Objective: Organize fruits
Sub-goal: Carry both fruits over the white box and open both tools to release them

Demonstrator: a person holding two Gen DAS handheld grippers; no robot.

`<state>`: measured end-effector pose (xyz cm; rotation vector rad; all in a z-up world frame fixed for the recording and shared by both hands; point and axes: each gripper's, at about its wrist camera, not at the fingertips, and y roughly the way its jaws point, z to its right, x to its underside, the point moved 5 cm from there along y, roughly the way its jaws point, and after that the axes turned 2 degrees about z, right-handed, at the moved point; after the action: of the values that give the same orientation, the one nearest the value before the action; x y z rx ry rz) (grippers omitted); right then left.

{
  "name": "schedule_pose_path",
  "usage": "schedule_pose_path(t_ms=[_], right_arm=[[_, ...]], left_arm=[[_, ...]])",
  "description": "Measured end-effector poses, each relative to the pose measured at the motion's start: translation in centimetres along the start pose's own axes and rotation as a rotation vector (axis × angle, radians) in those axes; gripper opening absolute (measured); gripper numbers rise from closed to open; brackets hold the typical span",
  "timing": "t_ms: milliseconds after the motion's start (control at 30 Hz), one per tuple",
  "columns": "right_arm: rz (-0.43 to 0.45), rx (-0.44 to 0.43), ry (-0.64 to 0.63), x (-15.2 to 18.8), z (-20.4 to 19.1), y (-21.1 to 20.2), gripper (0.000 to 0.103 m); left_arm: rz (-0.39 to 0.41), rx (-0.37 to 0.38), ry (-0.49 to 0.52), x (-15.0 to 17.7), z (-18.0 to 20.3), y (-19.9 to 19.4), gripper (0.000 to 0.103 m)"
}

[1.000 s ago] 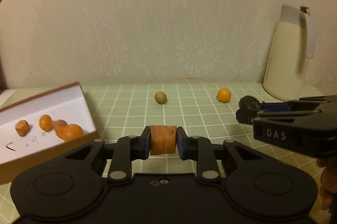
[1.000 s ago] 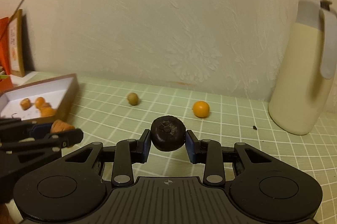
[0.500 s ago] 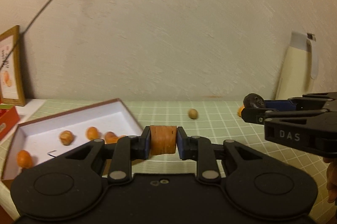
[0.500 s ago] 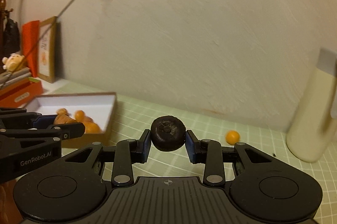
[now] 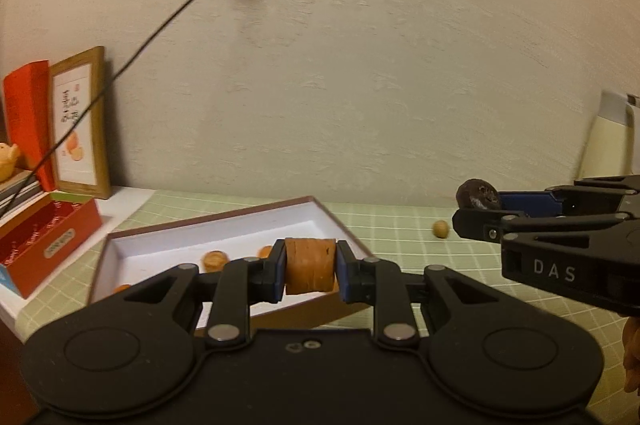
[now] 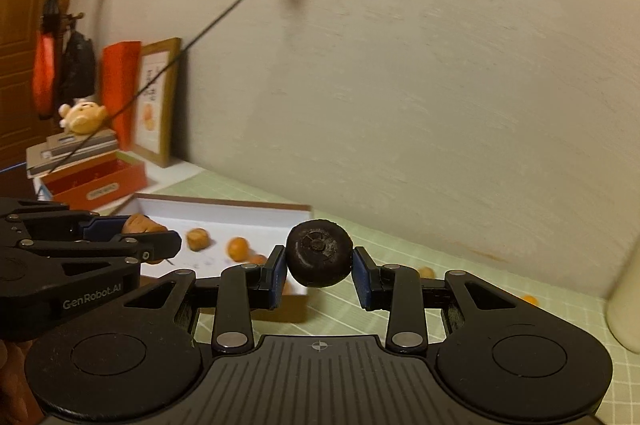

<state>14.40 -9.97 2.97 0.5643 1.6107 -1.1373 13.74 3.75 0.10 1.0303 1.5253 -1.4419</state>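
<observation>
My left gripper [image 5: 311, 267] is shut on an orange ridged fruit [image 5: 310, 265] and holds it in the air in front of the white-lined box [image 5: 168, 245]. My right gripper [image 6: 319, 265] is shut on a dark wrinkled round fruit [image 6: 319, 252], also in the air, to the right of the box [image 6: 256, 211]. Several small orange fruits [image 6: 237, 248] lie in the box. A tan round fruit [image 5: 441, 228] and a small orange fruit [image 6: 530, 300] lie on the green checked mat. Each gripper shows in the other's view, left [image 6: 150, 239] and right [image 5: 476, 201].
A cream jug [image 5: 614, 141] stands at the right by the wall. At the left are a red box [image 5: 48, 237], a framed picture [image 5: 80, 125], stacked books with a plush toy [image 6: 82, 115] and a black cable [image 5: 160, 29] hanging from the wall socket.
Both grippers have swung left and lifted, still holding their fruits. The box has come toward the centre of both views and the jug has slid to the right edge.
</observation>
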Motion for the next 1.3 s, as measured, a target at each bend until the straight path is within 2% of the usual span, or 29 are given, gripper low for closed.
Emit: schedule_pose_path(t_ms=[300, 700, 1300], right_arm=[[0.019, -0.062, -0.027, -1.4, -3.7, 1.8, 0.035], [0.029, -0.132, -0.074, -3.2, -7.3, 5.9, 0.035], [-0.029, -0.137, -0.08, -3.6, -6.5, 14.8, 0.035]], left_arm=[[0.02, -0.071, -0.031, -0.7, -4.2, -0.8, 0.015], [0.029, -0.194, -0.072, -1.7, -10.3, 0.9, 0.015], [-0.017, -0.267, -0.106, -1.4, -15.4, 6.5, 0.015]])
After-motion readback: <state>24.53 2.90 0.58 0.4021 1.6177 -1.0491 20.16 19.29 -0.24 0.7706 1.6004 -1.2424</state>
